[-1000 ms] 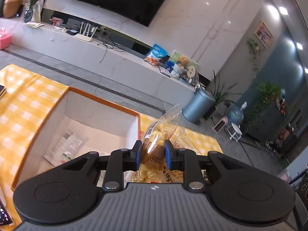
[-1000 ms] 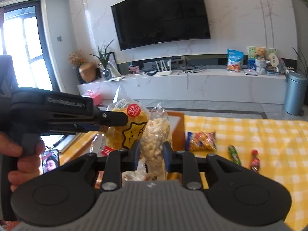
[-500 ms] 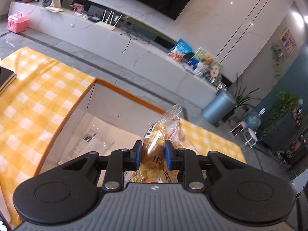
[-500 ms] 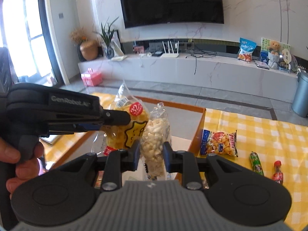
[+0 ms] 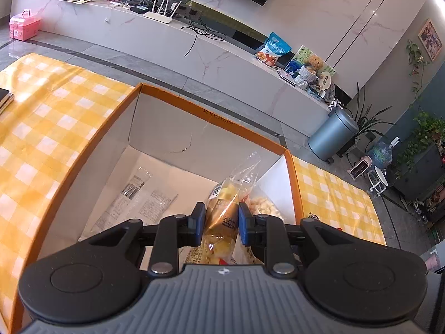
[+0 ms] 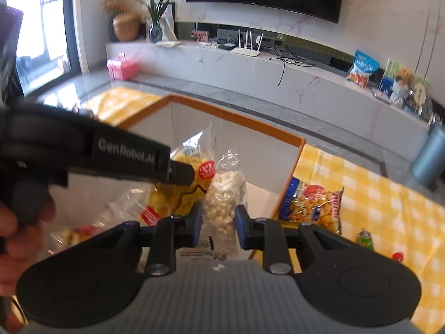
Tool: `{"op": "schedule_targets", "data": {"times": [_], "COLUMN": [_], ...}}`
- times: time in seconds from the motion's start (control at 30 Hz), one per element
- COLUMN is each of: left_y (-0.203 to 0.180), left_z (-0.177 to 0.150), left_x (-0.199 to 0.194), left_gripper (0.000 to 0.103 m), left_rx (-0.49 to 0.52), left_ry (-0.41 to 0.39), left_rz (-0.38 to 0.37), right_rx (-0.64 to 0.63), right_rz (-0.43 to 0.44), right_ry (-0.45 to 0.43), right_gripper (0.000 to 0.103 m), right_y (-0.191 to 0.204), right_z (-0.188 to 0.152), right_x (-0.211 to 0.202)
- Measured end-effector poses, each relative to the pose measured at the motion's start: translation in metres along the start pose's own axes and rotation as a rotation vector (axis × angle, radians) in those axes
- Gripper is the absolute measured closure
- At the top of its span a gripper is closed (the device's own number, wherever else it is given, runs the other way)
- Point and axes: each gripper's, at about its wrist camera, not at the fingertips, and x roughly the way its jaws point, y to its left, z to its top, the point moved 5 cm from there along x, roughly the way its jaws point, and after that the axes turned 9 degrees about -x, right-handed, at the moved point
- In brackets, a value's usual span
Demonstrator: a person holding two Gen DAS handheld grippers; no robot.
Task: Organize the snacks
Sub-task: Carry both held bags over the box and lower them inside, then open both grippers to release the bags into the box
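Note:
My left gripper (image 5: 219, 224) is shut on a clear bag of yellow snacks (image 5: 222, 208) and holds it inside the orange-rimmed white box (image 5: 214, 115). My right gripper (image 6: 217, 224) is shut on a clear bag of white puffed snacks (image 6: 224, 194), held over the same box (image 6: 236, 118). The left gripper body and its yellow bag (image 6: 192, 178) show in the right wrist view, close to the left of the white bag. The white bag also shows in the left wrist view (image 5: 261, 206).
A clear flat packet (image 5: 133, 200) lies on the box floor. On the yellow checked cloth (image 6: 375, 194) right of the box lie an orange snack bag (image 6: 314, 203), a green sausage (image 6: 365, 239) and a red one (image 6: 397, 256).
Both grippers have moved forward and down with their bags, from above the box rim to inside or just over the box. The box fills more of both views.

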Motion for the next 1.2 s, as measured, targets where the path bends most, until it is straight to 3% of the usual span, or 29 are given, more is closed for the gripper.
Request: {"op": "schedule_targets", "data": {"times": [0.43, 0.67, 0.73, 0.8, 0.9, 0.97, 1.2], "left_y": [-0.003, -0.005, -0.005, -0.005, -0.007, -0.01, -0.028], "left_z": [-0.004, -0.007, -0.007, -0.007, -0.007, -0.006, -0.007], "left_x": [0.011, 0.013, 0.011, 0.009, 0.003, -0.003, -0.032], "left_gripper": [0.076, 0.074, 0.067, 0.043, 0.027, 0.026, 0.023], "left_rx": [0.048, 0.07, 0.073, 0.076, 0.067, 0.076, 0.143], "left_ry": [0.003, 0.012, 0.012, -0.001, -0.024, -0.042, -0.139], "left_rz": [0.017, 0.049, 0.054, 0.064, 0.056, 0.042, -0.004], "right_rx": [-0.115, -0.137, -0.137, -0.139, -0.133, -0.129, -0.108], "right_rz": [-0.026, -0.032, -0.032, -0.036, -0.045, -0.053, -0.117], "right_ry": [0.019, -0.016, -0.021, -0.028, -0.047, -0.061, -0.128], "right_gripper": [0.078, 0.065, 0.063, 0.06, 0.051, 0.044, 0.037], "right_y": [0.004, 0.008, 0.007, 0.006, 0.004, 0.004, -0.001], "right_z": [-0.006, -0.006, -0.006, -0.005, -0.003, -0.003, -0.003], "right_x": [0.01, -0.001, -0.003, -0.006, -0.01, -0.013, -0.036]}}
